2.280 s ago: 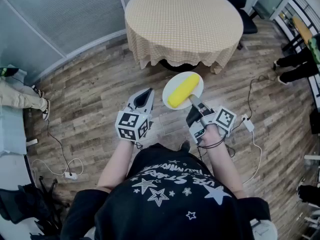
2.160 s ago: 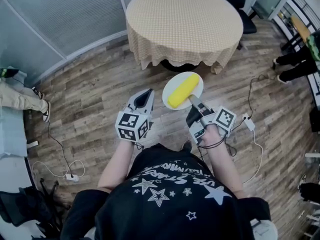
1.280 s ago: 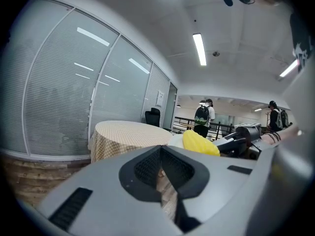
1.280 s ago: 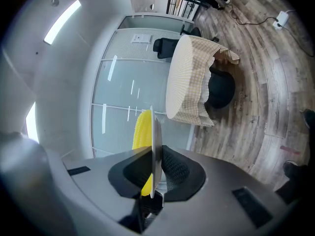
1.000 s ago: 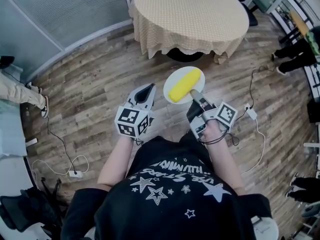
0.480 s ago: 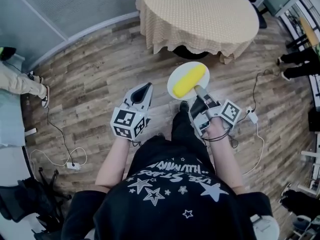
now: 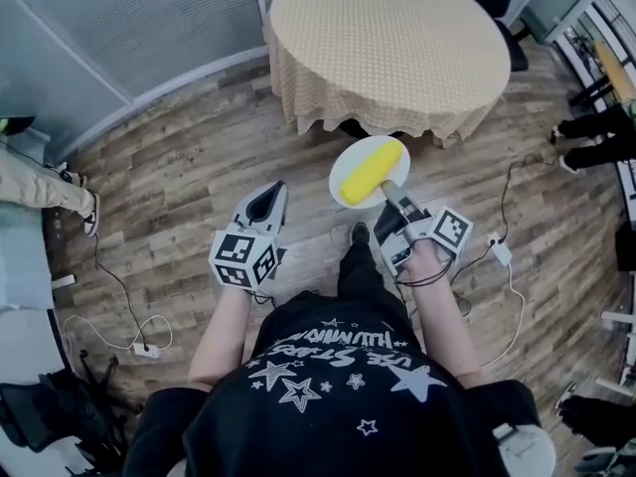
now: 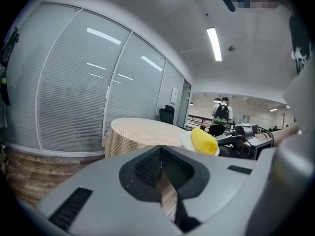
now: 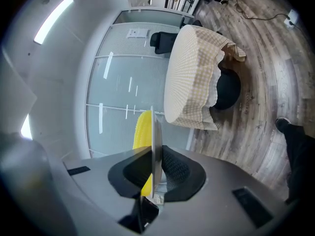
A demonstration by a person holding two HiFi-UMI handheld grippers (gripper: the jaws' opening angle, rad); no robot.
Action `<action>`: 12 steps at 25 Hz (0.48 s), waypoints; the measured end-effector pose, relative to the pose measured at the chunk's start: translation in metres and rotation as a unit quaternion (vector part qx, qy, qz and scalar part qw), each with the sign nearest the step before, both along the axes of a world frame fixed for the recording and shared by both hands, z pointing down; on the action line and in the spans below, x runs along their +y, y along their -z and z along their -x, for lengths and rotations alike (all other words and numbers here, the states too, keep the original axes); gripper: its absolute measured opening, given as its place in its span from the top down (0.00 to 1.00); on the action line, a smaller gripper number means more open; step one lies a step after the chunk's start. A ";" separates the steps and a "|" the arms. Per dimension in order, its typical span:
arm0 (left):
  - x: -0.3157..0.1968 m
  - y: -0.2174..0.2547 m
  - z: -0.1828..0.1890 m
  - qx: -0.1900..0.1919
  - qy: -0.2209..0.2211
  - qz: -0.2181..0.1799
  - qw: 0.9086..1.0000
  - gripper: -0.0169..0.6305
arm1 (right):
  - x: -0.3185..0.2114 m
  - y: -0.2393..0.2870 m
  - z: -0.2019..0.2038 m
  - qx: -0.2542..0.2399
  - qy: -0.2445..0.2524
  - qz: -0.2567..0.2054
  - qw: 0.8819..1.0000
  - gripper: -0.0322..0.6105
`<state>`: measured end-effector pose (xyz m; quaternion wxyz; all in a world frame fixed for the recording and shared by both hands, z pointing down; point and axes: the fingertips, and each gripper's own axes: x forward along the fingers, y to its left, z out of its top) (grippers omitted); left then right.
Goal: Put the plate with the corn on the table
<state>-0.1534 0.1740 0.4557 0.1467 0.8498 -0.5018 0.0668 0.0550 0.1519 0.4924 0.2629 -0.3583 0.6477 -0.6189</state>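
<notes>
One-sided grip to manage: white plate (image 7: 350,157) carrying a yellow corn cob (image 7: 370,172), pinched at its near rim by the right tongs (image 7: 390,192), clenched tight on that edge. Hanging in the air at frame centre in the head view, above the wood floor (image 7: 179,187), short of the round, cloth-covered surface (image 7: 388,38) filling the upper middle. Seen edge-on in the right gripper view: plate (image 9: 153,141) squeezed between the pads, corn cob (image 9: 141,127) on its left face, surface (image 9: 189,77) ahead in the upper centre.

Judged from this: carry stage, set-down not yet begun. Hold the plate level, with only one rim gripped and the cob lying loose, free to roll off the far side. Walk in slowly and avoid jolts. Raise the plate above the cloth's edge before crossing it. Aim well inside the surface, away from the draped hem. Lower until flat on the cloth, then release. Draw the tongs straight back off the rim to avoid dragging the plate along.

Left tongs (image 7: 270,192), at centre left, closed with nothing between them, well apart from the plate. Worth bringing under the far rim in case of sagging; otherwise best left clear of the path.
</notes>
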 end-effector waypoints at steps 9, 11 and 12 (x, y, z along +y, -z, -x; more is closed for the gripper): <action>-0.095 0.019 -0.052 -0.020 -0.006 -0.015 1.000 0.96 | -0.092 0.008 -0.055 0.008 -0.005 -0.010 1.000 0.87; -0.109 0.021 -0.063 -0.031 -0.006 -0.019 0.999 0.96 | -0.107 0.010 -0.067 0.005 -0.004 -0.011 1.000 0.87; -0.115 0.022 -0.069 -0.036 -0.007 -0.021 0.999 0.96 | -0.114 0.011 -0.073 0.004 -0.003 -0.011 1.000 0.87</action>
